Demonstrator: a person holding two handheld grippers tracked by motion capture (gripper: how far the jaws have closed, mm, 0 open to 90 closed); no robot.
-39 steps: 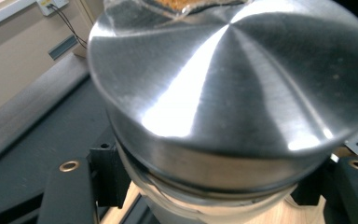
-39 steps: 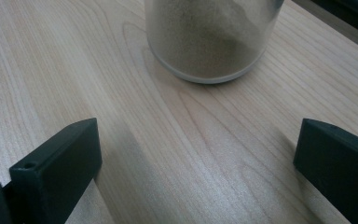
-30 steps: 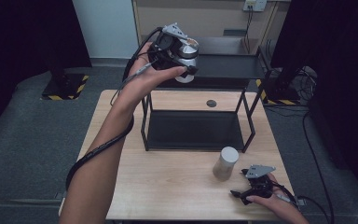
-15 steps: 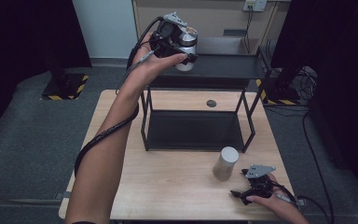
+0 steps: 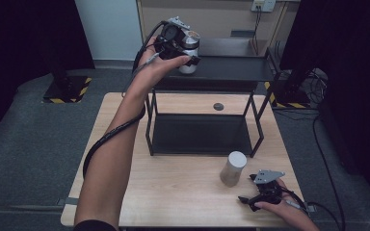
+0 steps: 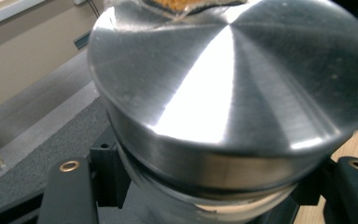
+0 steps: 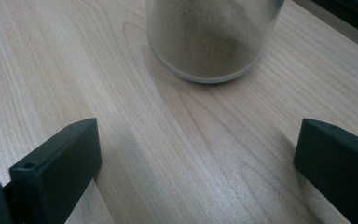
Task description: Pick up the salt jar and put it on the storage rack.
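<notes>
Left tool (image 5: 185, 45) gripping a jar (image 5: 190, 53) at the rack (image 5: 231, 70) top shelf.
Right tool (image 5: 257, 195) rests on the bench (image 5: 173, 192), jaws apart, beside a second jar (image 5: 232, 168).

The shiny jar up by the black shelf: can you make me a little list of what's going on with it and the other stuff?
held jar: metal-lidded jar, clamped in the left gripper, at the top shelf of the black rack
other jar: second jar, upright on the wooden table, untouched
right gripper: right gripper, jaws open, resting on the table beside the second jar
small item: dark round disc behind the rack
</notes>
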